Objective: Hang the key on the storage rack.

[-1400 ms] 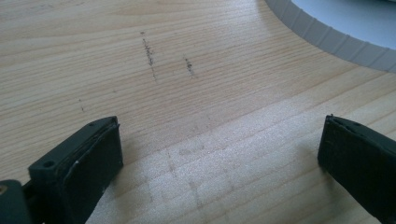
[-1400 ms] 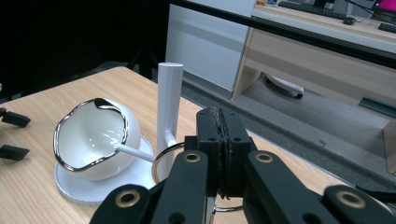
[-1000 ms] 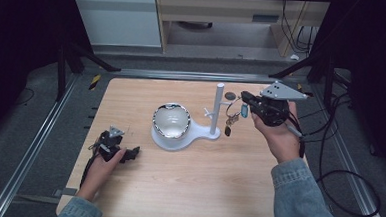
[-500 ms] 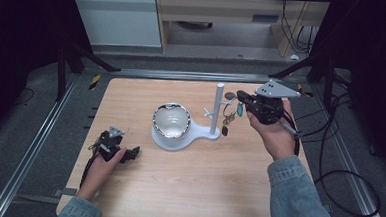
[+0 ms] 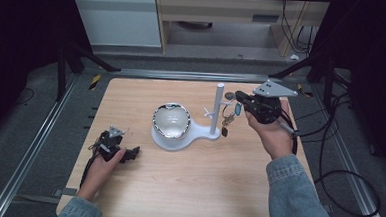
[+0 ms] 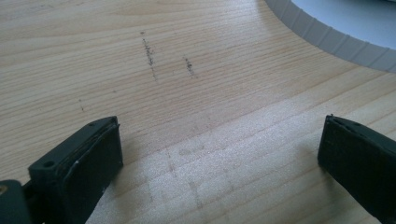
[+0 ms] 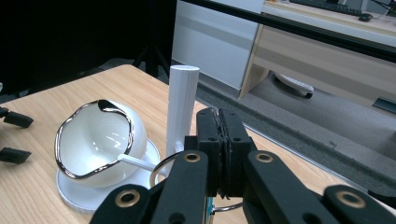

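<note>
A white stand has a post (image 5: 218,107) with small side pegs, and its round base (image 5: 195,134) carries a white bowl (image 5: 171,120) with a silver rim. My right gripper (image 5: 239,97) hovers just right of the post, shut on a metal key ring (image 5: 228,113) from which keys and a blue tag hang. In the right gripper view the jaws (image 7: 219,116) are pressed together, the key ring (image 7: 156,173) curves out below them, and the post (image 7: 182,102) and bowl (image 7: 93,140) stand just beyond. My left gripper (image 5: 133,153) rests on the table at the front left, open, with bare wood between its jaws (image 6: 219,144).
The wooden table (image 5: 131,95) is framed by metal rails. The ribbed edge of the stand's base (image 6: 336,39) lies ahead of the left gripper. A cable (image 5: 328,160) trails off the right side of the table. Cabinets stand beyond the far edge.
My right gripper has shifted slightly left, bringing the hanging keys closer to the post. The left gripper has stayed where it was.
</note>
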A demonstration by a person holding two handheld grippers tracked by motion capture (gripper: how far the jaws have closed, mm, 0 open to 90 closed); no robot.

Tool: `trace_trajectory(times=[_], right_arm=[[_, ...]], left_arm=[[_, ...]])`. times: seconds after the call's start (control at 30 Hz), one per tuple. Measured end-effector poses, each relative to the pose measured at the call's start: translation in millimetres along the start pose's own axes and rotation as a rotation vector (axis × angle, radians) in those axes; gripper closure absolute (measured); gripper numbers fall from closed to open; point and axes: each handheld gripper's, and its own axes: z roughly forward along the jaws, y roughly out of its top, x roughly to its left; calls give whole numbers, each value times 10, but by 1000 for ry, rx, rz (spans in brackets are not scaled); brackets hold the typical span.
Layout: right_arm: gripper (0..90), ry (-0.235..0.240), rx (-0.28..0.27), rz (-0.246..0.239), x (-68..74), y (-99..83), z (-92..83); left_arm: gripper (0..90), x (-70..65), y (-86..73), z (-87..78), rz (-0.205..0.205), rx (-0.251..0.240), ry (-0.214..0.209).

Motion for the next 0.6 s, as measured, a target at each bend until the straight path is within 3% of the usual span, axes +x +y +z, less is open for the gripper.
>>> trace_trajectory(times=[0.6], right_arm=[[892,9,12,8,-8,-35,64]], left_arm=[[0,0,0,0,0,0,0]])
